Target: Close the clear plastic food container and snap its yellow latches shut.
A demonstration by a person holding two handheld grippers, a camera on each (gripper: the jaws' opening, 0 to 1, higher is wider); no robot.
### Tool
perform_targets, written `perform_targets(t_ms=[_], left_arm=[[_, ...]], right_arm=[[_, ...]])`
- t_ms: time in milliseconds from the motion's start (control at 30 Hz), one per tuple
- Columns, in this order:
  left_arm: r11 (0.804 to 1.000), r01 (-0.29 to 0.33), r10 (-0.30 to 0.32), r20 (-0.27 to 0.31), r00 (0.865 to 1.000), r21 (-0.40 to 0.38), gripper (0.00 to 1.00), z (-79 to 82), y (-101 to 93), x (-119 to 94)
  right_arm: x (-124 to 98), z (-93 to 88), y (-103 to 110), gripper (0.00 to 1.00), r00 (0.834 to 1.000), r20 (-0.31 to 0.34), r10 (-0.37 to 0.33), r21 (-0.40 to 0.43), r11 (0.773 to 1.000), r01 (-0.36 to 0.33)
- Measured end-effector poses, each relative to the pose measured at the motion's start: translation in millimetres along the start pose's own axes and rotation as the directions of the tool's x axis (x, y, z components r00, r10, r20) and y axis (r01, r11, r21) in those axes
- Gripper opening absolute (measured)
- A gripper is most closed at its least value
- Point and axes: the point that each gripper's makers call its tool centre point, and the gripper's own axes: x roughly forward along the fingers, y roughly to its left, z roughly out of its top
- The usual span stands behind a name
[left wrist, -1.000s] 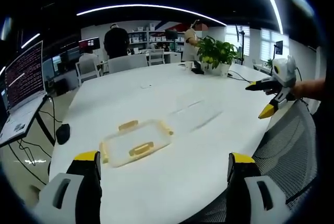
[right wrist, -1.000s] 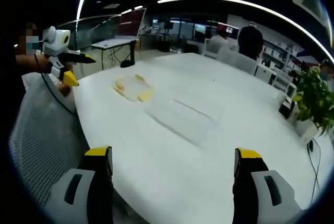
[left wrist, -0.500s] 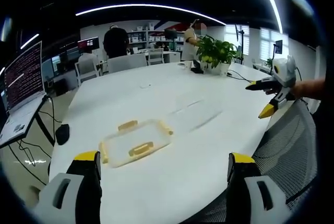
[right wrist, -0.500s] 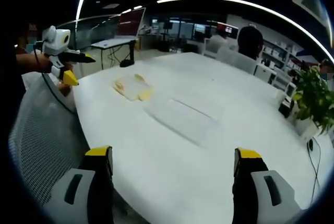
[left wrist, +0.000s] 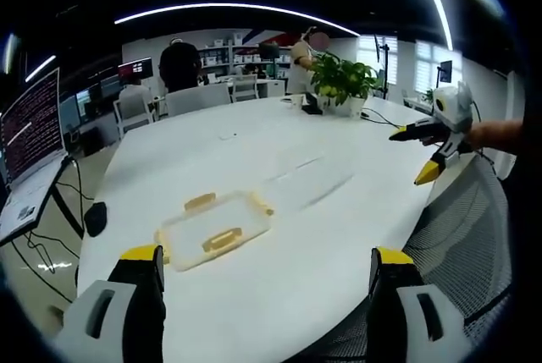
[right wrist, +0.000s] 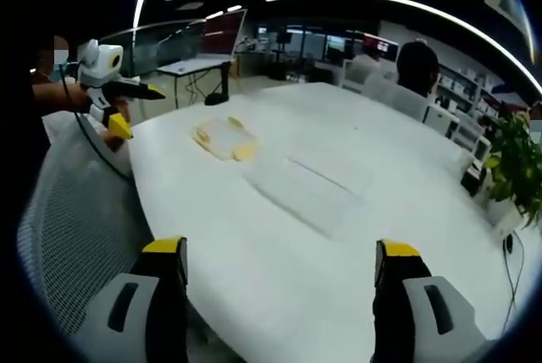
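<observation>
In the left gripper view the left gripper (left wrist: 264, 278) hangs over the near edge of the white table (left wrist: 279, 295), jaws spread wide and holding nothing. In the right gripper view the right gripper (right wrist: 279, 274) is likewise wide apart and empty. Ahead of the left gripper lies the lid with yellow latches (left wrist: 213, 229), flat on the table; just beyond it sits the clear plastic container (left wrist: 309, 175), and farther off a potted plant (left wrist: 341, 84).
</observation>
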Motion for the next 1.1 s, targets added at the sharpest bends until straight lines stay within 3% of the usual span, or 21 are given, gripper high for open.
perform_targets(t_ms=[500,1100], left_arm=[[0.996,0.065,-0.062,-0.037,0.997,0.060,0.94,2.8,11.3,-3.2],[0.983,0.123,-0.109,-0.106,0.988,0.139,0.87,-0.6,38.1,-5.0]], right_arm=[[6.3,11.0,-1.2,0.86,0.995,-0.050,0.089,-0.070,0.993,-0.092],[22.9,27.4,5.3,0.75,0.969,-0.113,0.220,-0.149,0.960,-0.236]])
